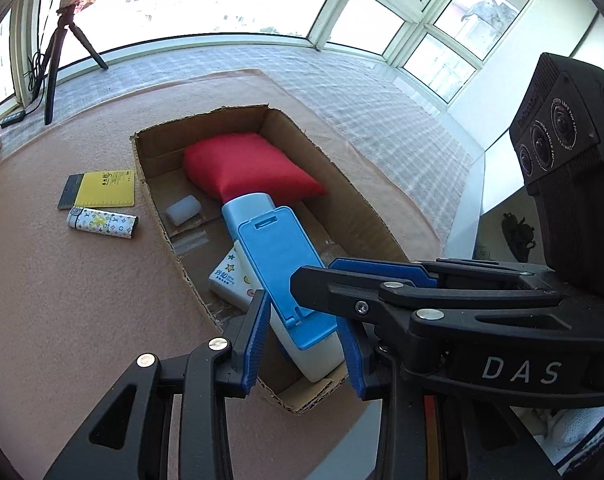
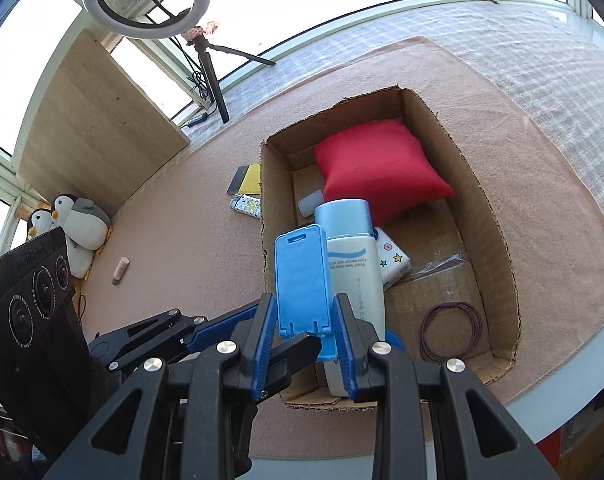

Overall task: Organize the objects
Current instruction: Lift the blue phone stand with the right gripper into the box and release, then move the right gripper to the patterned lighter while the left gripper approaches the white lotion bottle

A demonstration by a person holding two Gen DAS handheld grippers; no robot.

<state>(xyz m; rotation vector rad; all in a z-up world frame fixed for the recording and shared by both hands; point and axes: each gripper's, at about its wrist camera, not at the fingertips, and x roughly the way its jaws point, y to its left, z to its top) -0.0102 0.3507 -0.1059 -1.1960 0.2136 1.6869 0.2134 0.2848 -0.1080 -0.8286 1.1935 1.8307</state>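
Both grippers, left (image 1: 304,344) and right (image 2: 302,334), clasped one blue phone stand (image 2: 302,280) together above the cardboard box (image 2: 498,240) beside a white bottle (image 2: 352,264).

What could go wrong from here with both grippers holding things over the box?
1. The right gripper grips the blue stand only at its lower end, so it may pivot or slip.
2. The left gripper, holding the bottle, crosses close to the right one; their fingers could knock when parting.
3. If released here, the bottle may land on the starred pack in the cardboard box.
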